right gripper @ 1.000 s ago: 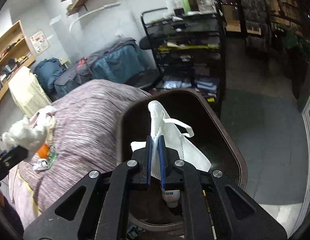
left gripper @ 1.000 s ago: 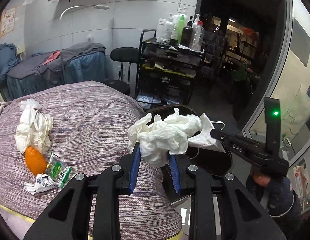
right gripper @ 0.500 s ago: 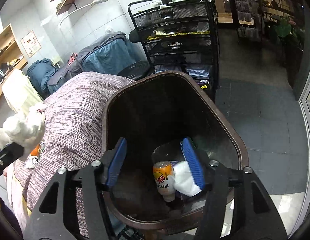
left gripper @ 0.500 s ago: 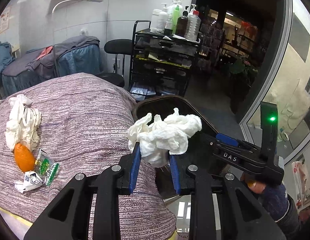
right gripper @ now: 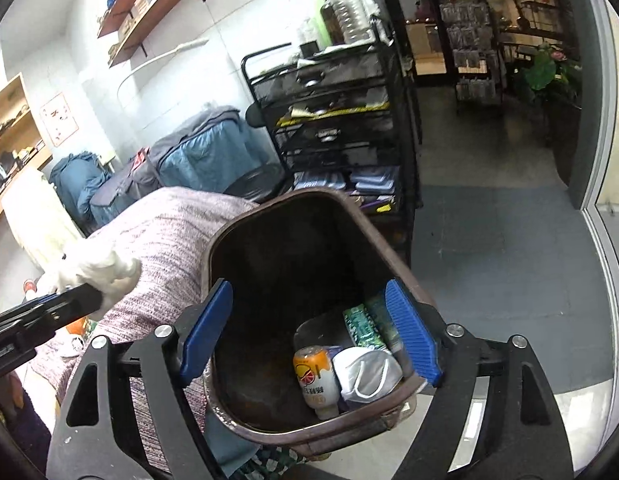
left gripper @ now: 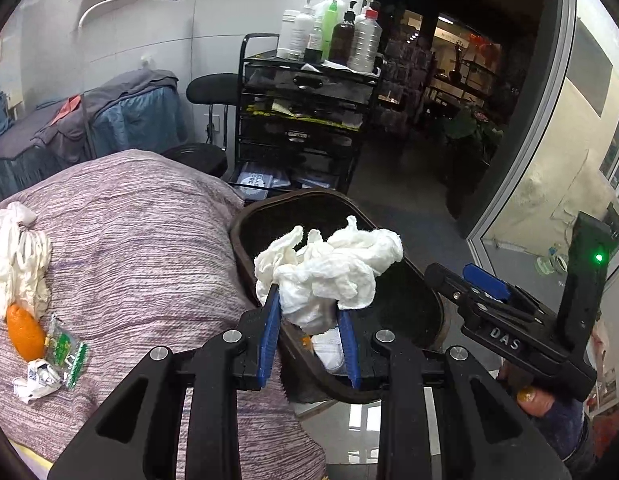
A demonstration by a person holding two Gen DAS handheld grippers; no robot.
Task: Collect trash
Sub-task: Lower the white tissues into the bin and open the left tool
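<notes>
My left gripper (left gripper: 309, 340) is shut on a crumpled white tissue wad (left gripper: 329, 272) and holds it over the near rim of the dark brown trash bin (left gripper: 253, 220). My right gripper (right gripper: 309, 328) is open and empty above the bin (right gripper: 269, 208). Inside the bin lie a white face mask (right gripper: 367, 372), a small orange-labelled bottle (right gripper: 315, 376) and a green wrapper (right gripper: 359, 322). On the purple bed cover (left gripper: 129, 240) lie an orange peel (left gripper: 25, 336), a green packet (left gripper: 65, 352), a crumpled wrapper (left gripper: 35, 380) and a white tissue bundle (left gripper: 17, 256).
A black mesh cart (left gripper: 305, 120) with several bottles on top stands behind the bin. A black stool (left gripper: 211, 88) and a blue-covered bed (left gripper: 89, 128) are at the back left. A glass door (left gripper: 569, 160) is on the right. Grey floor (right gripper: 489, 260) lies beside the bin.
My right gripper opened and let the face mask drop into the bin. My left gripper moved with the tissue wad toward and over the bin rim.
</notes>
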